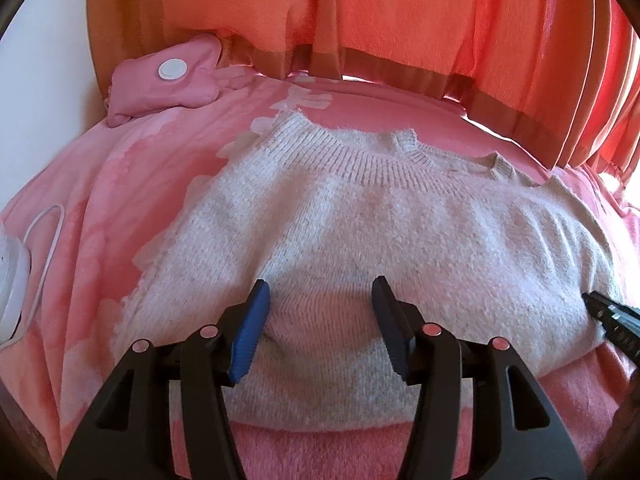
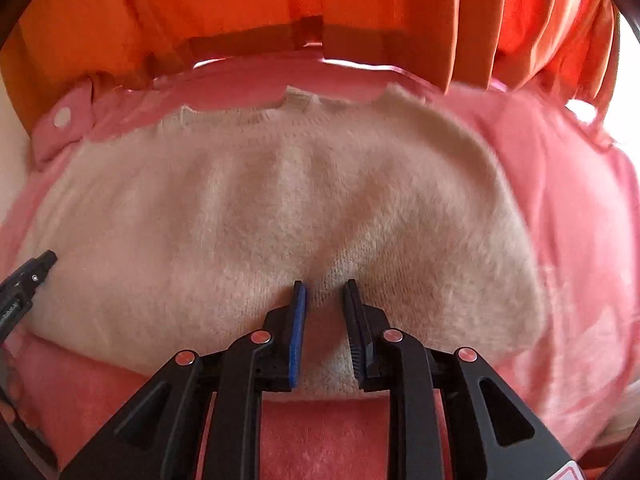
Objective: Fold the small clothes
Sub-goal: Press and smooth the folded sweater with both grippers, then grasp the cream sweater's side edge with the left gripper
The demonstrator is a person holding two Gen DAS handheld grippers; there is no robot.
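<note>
A cream knitted sweater (image 1: 360,220) lies flat on a pink bedspread (image 1: 92,208), its ribbed neckline at the far side. My left gripper (image 1: 322,292) is open wide just above the sweater's near edge, and the knit shows between its fingers. In the right wrist view the same sweater (image 2: 260,200) fills the middle. My right gripper (image 2: 325,290) hovers at the near hem with a narrow gap between its jaws. A crease in the knit runs up to the tips, and the pads do not visibly press on it. Each gripper's tip shows at the edge of the other's view.
A pink pouch with a white round button (image 1: 168,80) lies at the far left of the bed. A white device with a cable (image 1: 40,236) sits at the left edge. Orange curtains (image 1: 400,20) hang behind the bed, and a pink towel-like cloth (image 2: 328,432) lies nearest.
</note>
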